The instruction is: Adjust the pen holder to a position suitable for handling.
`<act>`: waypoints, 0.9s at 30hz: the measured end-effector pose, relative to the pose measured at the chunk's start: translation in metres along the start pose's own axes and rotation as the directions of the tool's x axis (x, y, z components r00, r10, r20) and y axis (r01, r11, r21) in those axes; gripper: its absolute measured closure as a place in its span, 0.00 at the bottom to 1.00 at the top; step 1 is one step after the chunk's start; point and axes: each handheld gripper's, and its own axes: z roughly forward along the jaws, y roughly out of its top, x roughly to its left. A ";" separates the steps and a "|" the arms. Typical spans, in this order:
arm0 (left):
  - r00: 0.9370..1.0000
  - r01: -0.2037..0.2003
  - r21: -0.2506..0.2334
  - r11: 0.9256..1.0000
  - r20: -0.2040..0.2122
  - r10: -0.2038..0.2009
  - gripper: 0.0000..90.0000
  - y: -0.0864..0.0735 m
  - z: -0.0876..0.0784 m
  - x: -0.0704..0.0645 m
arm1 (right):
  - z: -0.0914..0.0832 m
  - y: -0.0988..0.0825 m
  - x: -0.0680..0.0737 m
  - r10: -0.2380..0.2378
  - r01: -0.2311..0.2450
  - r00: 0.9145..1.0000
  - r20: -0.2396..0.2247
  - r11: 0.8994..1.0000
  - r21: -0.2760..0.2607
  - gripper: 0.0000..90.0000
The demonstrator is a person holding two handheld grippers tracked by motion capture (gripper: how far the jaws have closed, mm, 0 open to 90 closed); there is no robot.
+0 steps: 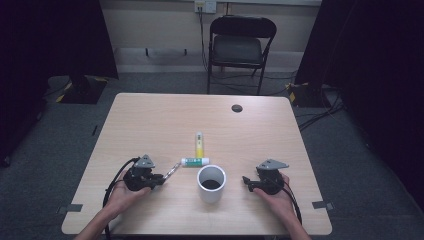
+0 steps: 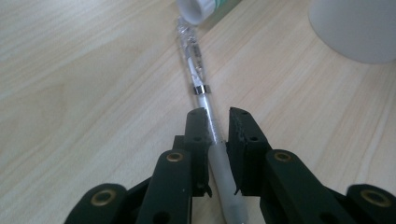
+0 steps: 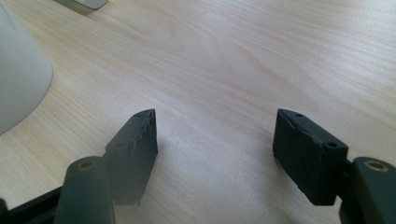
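One slim clear-and-white plastic pen, light, stiff, slippery; left gripper pinches its frosted barrel; right gripper spread, empty.

Pen left of cup

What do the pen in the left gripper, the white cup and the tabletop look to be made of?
Pen: likely plastic, a frosted translucent barrel with a clear tip section and a shiny metal-looking ring. The left gripper is shut on it. Cup: white, smooth and matte, thick-walled; ceramic or plastic, the look leaves it open. Tabletop: pale wood-grain surface with an even sheen, probably laminate rather than solid wood.
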 end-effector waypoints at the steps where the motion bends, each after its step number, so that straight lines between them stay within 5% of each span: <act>1: 1.000 -0.006 0.006 1.000 0.003 0.006 0.87 -0.002 -0.001 0.000 | 0.000 0.000 0.000 0.001 -0.001 1.000 0.001 1.000 0.000 0.33; 9: 1.000 0.003 0.009 1.000 0.005 -0.003 0.86 -0.023 -0.017 0.003 | 0.000 0.000 0.000 0.000 0.000 1.000 0.000 1.000 0.000 0.33; 17: 1.000 0.012 -0.018 1.000 0.010 -0.012 0.72 -0.041 -0.030 0.002 | 0.000 0.000 0.000 0.001 -0.001 1.000 0.001 1.000 0.000 0.33; 22: 0.999 -0.020 -0.034 0.999 -0.027 0.019 0.68 -0.041 -0.028 -0.004 | 0.000 0.000 0.000 0.003 -0.003 1.000 0.002 1.000 0.000 0.33; 25: 0.996 -0.077 -0.012 0.997 -0.045 0.076 0.68 -0.041 -0.027 -0.010 | 0.000 0.000 0.001 0.004 -0.004 1.000 0.005 1.000 0.001 0.33; 27: 0.996 -0.080 -0.024 0.996 -0.041 0.079 0.74 -0.041 -0.026 -0.013 | 0.000 0.000 0.001 0.004 -0.004 1.000 0.005 1.000 0.001 0.33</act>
